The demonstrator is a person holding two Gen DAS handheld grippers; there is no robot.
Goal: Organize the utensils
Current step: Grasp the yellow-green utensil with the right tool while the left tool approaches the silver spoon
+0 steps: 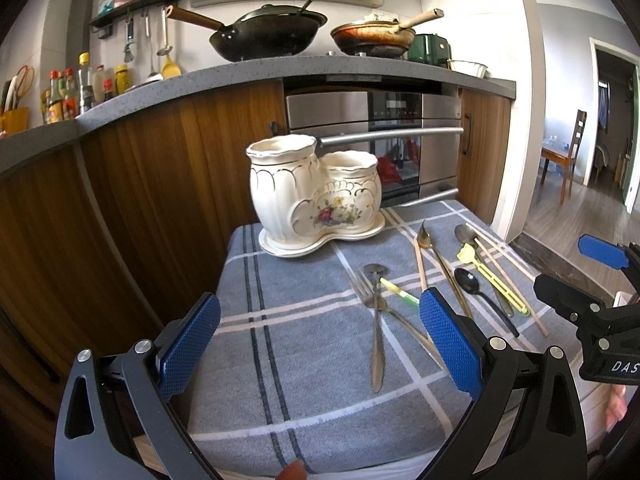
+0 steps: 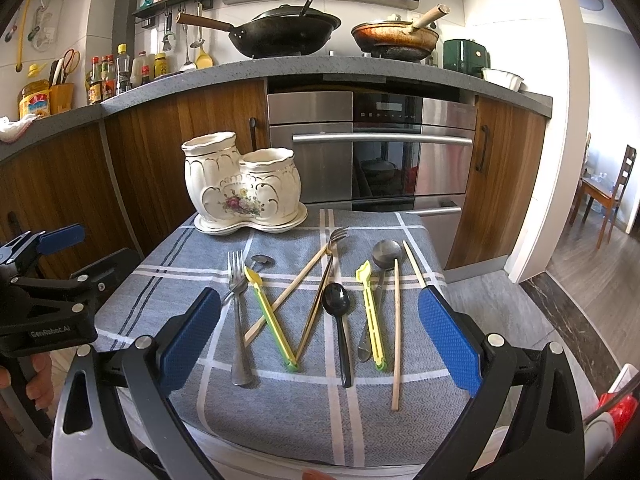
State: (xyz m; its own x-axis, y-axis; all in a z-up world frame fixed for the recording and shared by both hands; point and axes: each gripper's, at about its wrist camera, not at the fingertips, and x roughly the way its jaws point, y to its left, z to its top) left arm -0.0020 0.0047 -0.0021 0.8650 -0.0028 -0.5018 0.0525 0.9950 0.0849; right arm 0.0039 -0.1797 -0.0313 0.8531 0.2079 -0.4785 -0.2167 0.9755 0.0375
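Right wrist view showed my right gripper (image 2: 320, 336) and left gripper (image 1: 320, 336) both spread wide and empty, since loose cutlery (image 2: 338, 332) lay unsorted at six o'clock of the cream floral ceramic holder (image 2: 242, 184).

Each gripper (image 2: 320, 344) had two fat fingers with bumpy blue pads (image 2: 191, 340) on the inside. The fingers sat on black arms with long cut-out holes, and shiny round silver screws (image 2: 495, 339) held the parts together. The left gripper (image 1: 320, 344) looked just the same, and its black side showed small white letters, with a bit of a hand (image 2: 40, 376) under it.
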